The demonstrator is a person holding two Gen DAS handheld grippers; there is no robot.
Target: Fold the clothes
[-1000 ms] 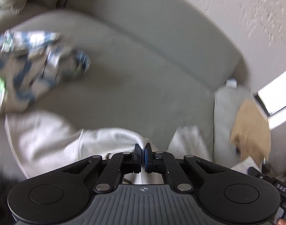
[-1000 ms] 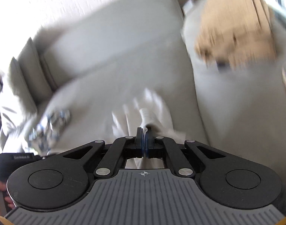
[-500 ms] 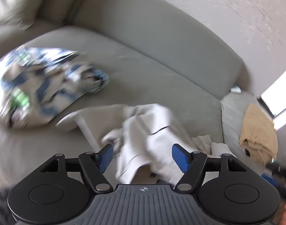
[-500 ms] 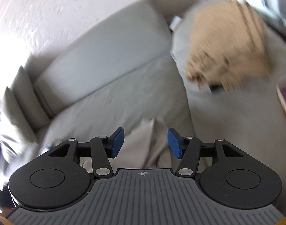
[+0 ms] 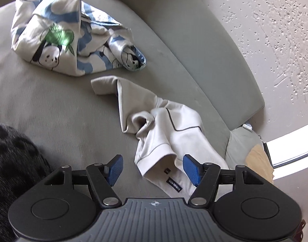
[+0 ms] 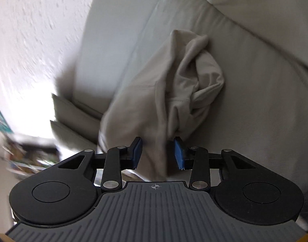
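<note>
Cream sweatshirt [image 5: 170, 137] lay crumpled on the grey sofa seat [image 5: 53, 109], a sleeve trailing toward ten o'clock and a ribbed hem with a small dark label at the near end. In the left wrist view that hem sat between the blue pads [image 5: 191, 172] of the left gripper [image 5: 152, 170], whose jaws stood wide apart and pressed on nothing; they had just eased slightly inward after opening. In the right wrist view the same pale cloth [image 6: 174, 92] was bunched into a twisted lump at twelve o'clock, and a fold of it hung down between the jaws of the right gripper [image 6: 158, 154]; these had just been closing and stood at a narrow gap, with the cloth between them and not clearly pinched. At eleven o'clock from the sweatshirt, well apart from it, a blue and white printed garment [image 5: 71, 34] sat heaped on the seat. The sofa backrest [image 5: 194, 46] ran behind both, a textured white wall [image 5: 265, 30] beyond it. A tan garment [image 5: 259, 165] lay at three o'clock on the sofa's edge.
</note>
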